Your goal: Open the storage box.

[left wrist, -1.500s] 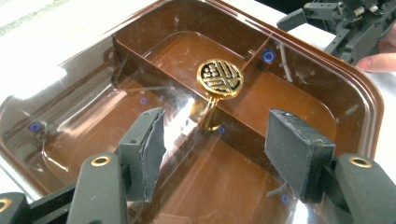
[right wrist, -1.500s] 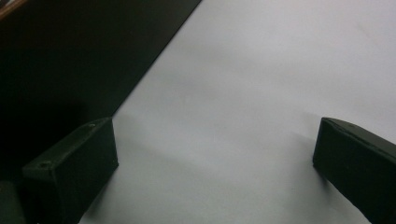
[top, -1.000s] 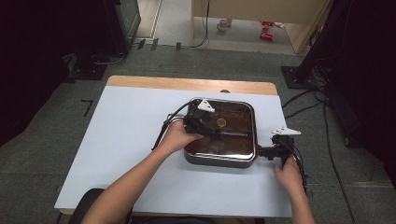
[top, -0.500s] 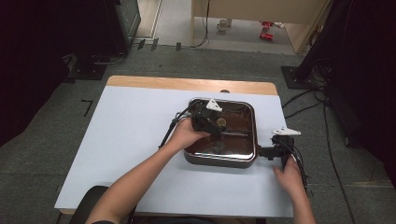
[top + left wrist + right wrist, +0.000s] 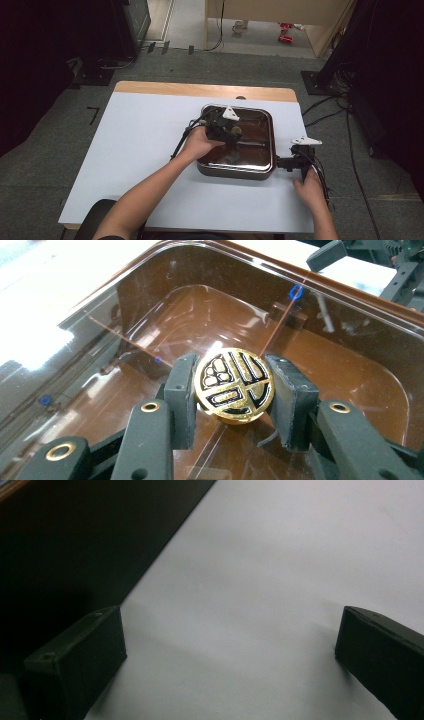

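I am looking down at a pale blue table with a wooden strip running along its far edge, standing on grey carpet. Beyond the table from my left gripper, light is spilling onto a brighter floor beside a wooden cabinet. Dark equipment is looming far left of it, and black cables are trailing across the carpet past my right gripper.
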### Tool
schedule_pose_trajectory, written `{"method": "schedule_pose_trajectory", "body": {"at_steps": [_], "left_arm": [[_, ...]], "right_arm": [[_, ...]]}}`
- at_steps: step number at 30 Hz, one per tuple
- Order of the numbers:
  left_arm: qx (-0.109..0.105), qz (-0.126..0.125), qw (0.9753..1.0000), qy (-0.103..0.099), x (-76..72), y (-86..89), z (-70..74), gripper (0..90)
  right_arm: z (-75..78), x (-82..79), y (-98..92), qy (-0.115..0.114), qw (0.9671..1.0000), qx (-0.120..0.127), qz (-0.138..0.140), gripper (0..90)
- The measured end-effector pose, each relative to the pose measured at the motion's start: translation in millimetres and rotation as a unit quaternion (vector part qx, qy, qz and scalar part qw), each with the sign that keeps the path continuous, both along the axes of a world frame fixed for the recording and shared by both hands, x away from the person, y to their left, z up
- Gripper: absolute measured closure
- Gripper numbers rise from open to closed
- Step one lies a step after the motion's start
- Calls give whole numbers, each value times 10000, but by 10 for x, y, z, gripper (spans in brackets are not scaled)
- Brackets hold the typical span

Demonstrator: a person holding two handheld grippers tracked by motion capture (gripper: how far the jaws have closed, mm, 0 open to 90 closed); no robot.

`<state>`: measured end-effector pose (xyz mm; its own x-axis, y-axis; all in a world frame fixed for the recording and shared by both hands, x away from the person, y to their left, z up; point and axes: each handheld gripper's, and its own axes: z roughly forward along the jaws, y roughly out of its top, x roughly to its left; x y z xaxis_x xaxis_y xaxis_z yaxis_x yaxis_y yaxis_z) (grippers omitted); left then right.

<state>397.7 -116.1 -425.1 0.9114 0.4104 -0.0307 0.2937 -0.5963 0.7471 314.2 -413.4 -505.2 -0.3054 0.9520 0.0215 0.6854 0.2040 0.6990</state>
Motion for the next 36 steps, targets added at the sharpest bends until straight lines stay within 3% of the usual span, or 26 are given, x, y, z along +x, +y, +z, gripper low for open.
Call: {"method": "schedule_pose_trajectory", "body": {"at_steps": [4,8,14,19,24,30,36], "left_arm": [[-71,28,9999,84,16,44,26,588],[-305,71,9995,103,16,107,122,589],[-445,21,9989,-118,-55,197,340,589],[-642,26,9978,-135,-94,307,533,588],[-622,103,9975,-314,-149,440,684,588],[-724,254,9968,-234,-154,646,765,588],[-709,597,9954,-250,-115,916,782,588]], "right_arm": [[1,1,-1,12,10000,7,-4,0],[1,-1,1,1,10000,-9,0,0],[1,0,1,3,10000,-6,-5,0],[1,1,0,17,10000,7,-13,0],[0,3,-2,7,10000,12,-20,0],[0,3,-2,2,10000,12,-20,0],[0,2,0,17,10000,18,-23,0]]}}
